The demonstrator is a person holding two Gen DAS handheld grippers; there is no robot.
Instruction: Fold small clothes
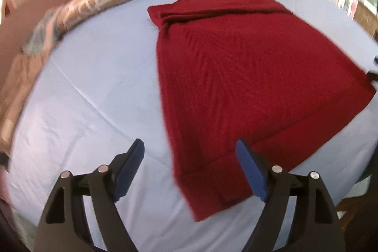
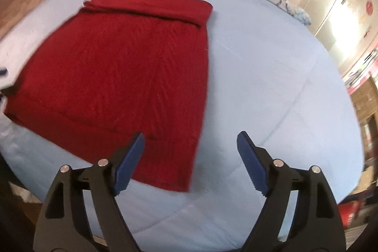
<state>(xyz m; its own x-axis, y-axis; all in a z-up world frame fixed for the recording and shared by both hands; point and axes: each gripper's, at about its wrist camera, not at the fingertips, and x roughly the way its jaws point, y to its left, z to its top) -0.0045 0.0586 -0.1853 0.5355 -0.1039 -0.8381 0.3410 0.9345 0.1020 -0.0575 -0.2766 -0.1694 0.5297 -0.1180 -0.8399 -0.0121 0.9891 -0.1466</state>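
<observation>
On one bed (image 1: 94, 77), one red garment (image 1: 236, 77).

The left gripper (image 1: 190, 171) is built of matte black plastic arms, each pierced by a long triangular slot near its base. Two round silver pins cap each side, four in all, at about 7 and 5 o'clock in the left wrist view. Its fingers (image 1: 128, 169) are dark blue pads with fine saw-tooth ridges along the inner edge. The right gripper (image 2: 190, 164) looks identical: black slotted arms, silver pins, and serrated blue fingers (image 2: 251, 164).
</observation>
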